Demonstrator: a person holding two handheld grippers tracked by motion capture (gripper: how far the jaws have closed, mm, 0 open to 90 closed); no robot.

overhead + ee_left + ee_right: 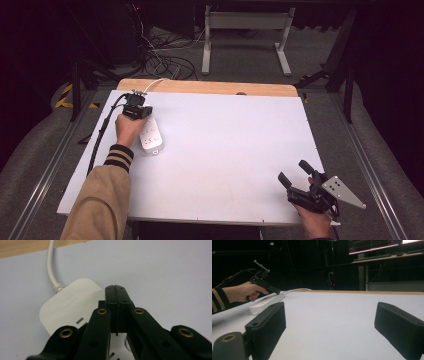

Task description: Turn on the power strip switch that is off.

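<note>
A white power strip (150, 134) lies at the far left of the white table (235, 150), its white cord (51, 267) running off toward the wooden strip at the far edge. The left gripper (116, 293) is right on top of it: in the left gripper view the two black jaws are pressed flat together, nothing between them, and their joined tip rests over the strip's top face near the cord end. It looks like the person is pinning the strip down, or pressing at something on it, rather than picking it up; whether the tip truly bears on the plastic I can't say for sure.

The right gripper (295, 176) sits at the near right corner of the table, well apart from the strip, its jaws spread wide and empty, resting low over the bare surface.

My guess is the work is at an early step: the strip is being steadied while the other hand waits. The next move would call for the right gripper to come across the table toward the strip, with the left keeping it from sliding.

There is embossed lettering on the strip's rounded end, beside the cord; it seems to be a short brand mark with a smaller line under it, too faint for me to read with confidence.
</note>
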